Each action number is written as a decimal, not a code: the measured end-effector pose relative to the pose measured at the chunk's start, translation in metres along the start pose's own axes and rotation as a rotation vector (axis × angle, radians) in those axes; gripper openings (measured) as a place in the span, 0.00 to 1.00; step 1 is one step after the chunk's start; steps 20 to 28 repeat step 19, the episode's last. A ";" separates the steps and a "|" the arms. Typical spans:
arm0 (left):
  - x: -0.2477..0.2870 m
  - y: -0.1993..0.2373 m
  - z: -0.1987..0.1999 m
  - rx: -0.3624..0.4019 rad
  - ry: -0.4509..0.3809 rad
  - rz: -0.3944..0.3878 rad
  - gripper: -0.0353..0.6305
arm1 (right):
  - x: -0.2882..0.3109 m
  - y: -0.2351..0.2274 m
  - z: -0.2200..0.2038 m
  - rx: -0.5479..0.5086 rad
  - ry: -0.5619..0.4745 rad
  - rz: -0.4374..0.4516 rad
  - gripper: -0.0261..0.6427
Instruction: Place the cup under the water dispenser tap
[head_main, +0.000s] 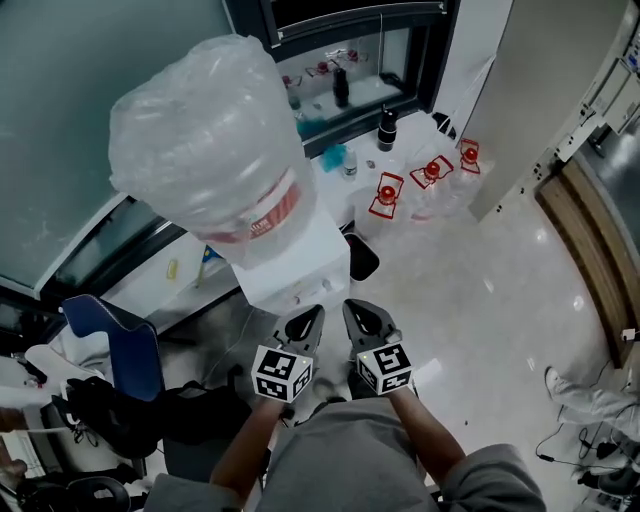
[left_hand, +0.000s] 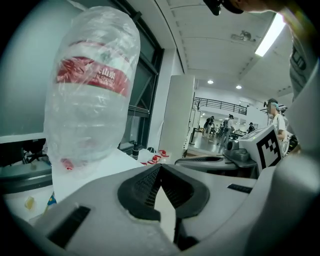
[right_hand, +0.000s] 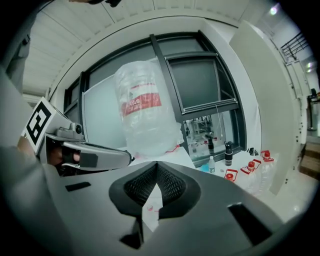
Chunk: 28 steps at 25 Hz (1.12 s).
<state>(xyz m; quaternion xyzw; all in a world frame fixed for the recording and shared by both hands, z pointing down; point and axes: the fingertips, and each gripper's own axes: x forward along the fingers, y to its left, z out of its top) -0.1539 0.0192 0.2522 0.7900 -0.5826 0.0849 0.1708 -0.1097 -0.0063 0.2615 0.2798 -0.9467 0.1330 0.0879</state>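
Observation:
No cup shows in any view. The water dispenser (head_main: 300, 262) is a white box topped by a big clear bottle (head_main: 205, 150) with a red label; its taps are hidden from me. The bottle (left_hand: 90, 90) fills the left of the left gripper view and stands at centre in the right gripper view (right_hand: 145, 110). My left gripper (head_main: 311, 314) and right gripper (head_main: 353, 308) are held side by side just in front of the dispenser, raised and pointing at it. Both are shut with nothing between the jaws: left (left_hand: 160, 167), right (right_hand: 156, 165).
Several clear jugs with red caps (head_main: 430, 175) stand on the floor at the right of the dispenser. Dark bottles (head_main: 387, 128) stand on the window ledge behind it. A blue chair (head_main: 112, 340) and dark bags are at the left. Someone's legs (head_main: 580, 392) are at the far right.

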 end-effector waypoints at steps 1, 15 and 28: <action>-0.001 0.000 0.005 0.002 -0.010 -0.001 0.07 | -0.002 0.002 0.006 -0.007 -0.007 0.002 0.06; -0.019 0.001 0.036 0.013 -0.104 -0.001 0.07 | -0.021 0.016 0.039 -0.080 -0.067 0.011 0.06; -0.019 0.004 0.038 0.009 -0.116 0.000 0.07 | -0.018 0.016 0.041 -0.092 -0.070 0.013 0.06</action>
